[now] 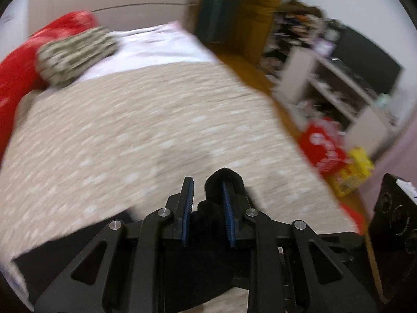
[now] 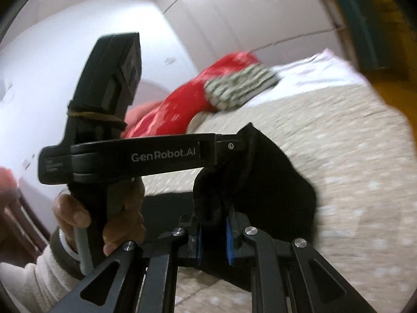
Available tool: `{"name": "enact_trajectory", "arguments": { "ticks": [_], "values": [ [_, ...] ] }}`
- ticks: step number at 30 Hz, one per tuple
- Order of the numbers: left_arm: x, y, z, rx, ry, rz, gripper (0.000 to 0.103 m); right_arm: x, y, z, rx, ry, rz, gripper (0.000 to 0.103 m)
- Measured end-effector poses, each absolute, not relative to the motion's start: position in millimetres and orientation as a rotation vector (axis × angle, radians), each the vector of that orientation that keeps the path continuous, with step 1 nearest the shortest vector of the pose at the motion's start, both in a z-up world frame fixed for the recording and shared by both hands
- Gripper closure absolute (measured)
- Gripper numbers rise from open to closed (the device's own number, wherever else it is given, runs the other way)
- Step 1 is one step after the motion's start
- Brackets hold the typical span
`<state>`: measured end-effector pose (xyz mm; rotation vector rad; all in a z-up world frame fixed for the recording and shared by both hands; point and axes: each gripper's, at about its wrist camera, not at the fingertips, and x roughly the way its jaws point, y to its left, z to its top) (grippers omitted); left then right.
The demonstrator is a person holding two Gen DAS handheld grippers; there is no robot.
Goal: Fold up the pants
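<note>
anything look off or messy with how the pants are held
The black pants sit bunched between both claws: a wad bulges over the left claw, and the right claw grips a crumpled clump, not a flat edge.

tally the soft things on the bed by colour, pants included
black: 1, the pants
red: 1, the blanket
green-and-white patterned: 1, the cushion
beige: 1, the bedspread
white: 1, the sheet
total: 5

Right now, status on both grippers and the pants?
Left gripper shut on black pants. Right gripper shut on them too. Pants lifted over beige bedspread. Nothing blocking.
</note>
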<state>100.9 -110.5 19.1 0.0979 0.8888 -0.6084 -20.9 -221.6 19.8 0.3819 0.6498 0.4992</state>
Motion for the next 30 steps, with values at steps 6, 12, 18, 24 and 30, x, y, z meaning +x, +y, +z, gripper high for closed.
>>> {"name": "enact_trajectory", "arguments": {
  "ticks": [6,12,18,24,30],
  "values": [
    [105.9,-34.4,-33.3,0.037,0.981,-0.384,0.083,28.2,-126.8,-46.6,0.315,0.853,0.606,0.087],
    [88.9,-14.0,-42.9,0.007,0.976,-0.345,0.083,14.0,-131.1,-29.4,0.326,0.854,0.693,0.061],
    [75.1,-19.2,-21.8,-0.028,0.893,-0.319,0.082,0.9,-192.8,5.9,0.177,0.735,0.45,0.072],
    [79.3,-40.4,-50.8,0.009,0.952,-0.262,0.082,39.3,-199.9,-40.6,0.101,0.884,0.301,0.08],
    [77.1,-34.0,-63.5,-0.031,0.95,-0.218,0.074,51.7,-204.7,-45.9,0.122,0.893,0.328,0.08]
  ]
}}
